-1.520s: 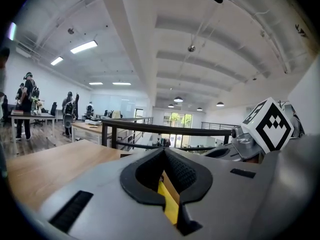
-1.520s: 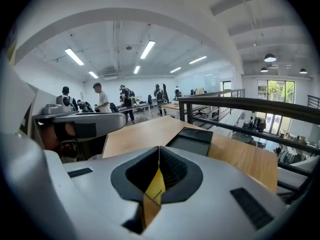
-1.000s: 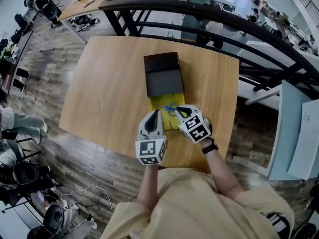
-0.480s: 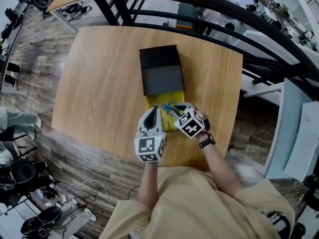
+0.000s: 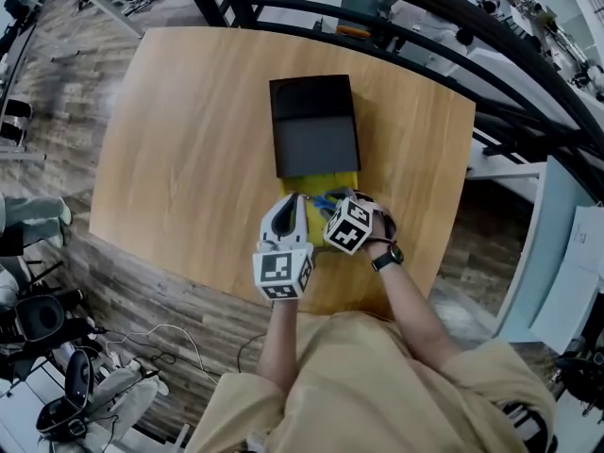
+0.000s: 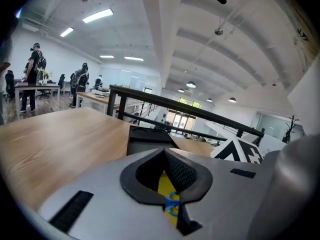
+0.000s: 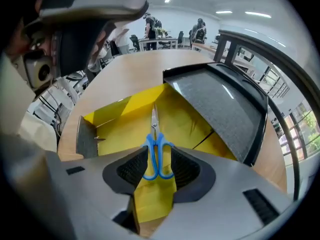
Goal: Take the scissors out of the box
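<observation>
blue scissors [image 7: 154, 140] now lie inside the lowered right gripper [image 7: 157, 156], jaws opening.

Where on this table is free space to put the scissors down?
Wide bare table left of the black box; a narrower strip on its right. Crowded at the near edge, around the yellow tray and scissors.

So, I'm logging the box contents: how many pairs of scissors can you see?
1. The scissors lie on the box's yellow tray, handles between the opening jaws of the right hand-held gripper. The black cover may hide more.
</observation>
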Motion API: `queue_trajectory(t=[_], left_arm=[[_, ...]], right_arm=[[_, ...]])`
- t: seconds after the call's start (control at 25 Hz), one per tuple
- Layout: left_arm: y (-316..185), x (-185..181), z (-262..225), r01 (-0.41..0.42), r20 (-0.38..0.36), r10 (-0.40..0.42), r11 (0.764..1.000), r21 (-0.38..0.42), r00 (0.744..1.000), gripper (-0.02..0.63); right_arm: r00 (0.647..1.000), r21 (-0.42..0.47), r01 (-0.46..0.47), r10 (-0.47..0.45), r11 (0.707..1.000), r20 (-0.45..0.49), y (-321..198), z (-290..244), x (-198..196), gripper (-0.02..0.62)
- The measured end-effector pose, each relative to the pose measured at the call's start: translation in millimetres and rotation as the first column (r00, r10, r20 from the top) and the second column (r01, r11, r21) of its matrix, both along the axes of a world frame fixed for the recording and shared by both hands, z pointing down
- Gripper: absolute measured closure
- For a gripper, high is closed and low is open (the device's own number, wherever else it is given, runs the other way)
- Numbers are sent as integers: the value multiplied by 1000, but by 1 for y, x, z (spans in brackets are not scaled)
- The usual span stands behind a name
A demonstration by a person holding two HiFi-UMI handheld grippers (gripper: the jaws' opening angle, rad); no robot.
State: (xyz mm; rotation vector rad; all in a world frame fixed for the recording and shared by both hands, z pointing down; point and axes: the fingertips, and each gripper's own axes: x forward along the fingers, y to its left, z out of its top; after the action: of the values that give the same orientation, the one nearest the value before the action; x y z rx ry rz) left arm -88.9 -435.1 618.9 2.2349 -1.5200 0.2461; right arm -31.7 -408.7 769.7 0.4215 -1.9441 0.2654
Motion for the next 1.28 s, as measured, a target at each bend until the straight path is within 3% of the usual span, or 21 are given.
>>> queue_trajectory(t=[0.36, 0.72, 1.08, 1.28], left_arm=[[-4, -7, 4, 0, -15, 0, 1000, -5, 1000, 594], [1, -20, -10, 20, -10, -19, 1000, 20, 1000, 594], [22, -39, -37, 48, 13, -50, 996, 74, 999, 594], [36, -31, -57, 19, 26, -22, 993, 115, 999, 594]], right_arm=[[989, -3, 83, -83, 997, -124, 4, 17, -5, 472], [982, -30, 138, -140, 990, -129, 5, 20, -8, 514], [999, 62, 15, -12, 998, -50, 18, -17, -1, 517], [997, 100, -77, 74, 992, 31, 39, -43, 7, 517]])
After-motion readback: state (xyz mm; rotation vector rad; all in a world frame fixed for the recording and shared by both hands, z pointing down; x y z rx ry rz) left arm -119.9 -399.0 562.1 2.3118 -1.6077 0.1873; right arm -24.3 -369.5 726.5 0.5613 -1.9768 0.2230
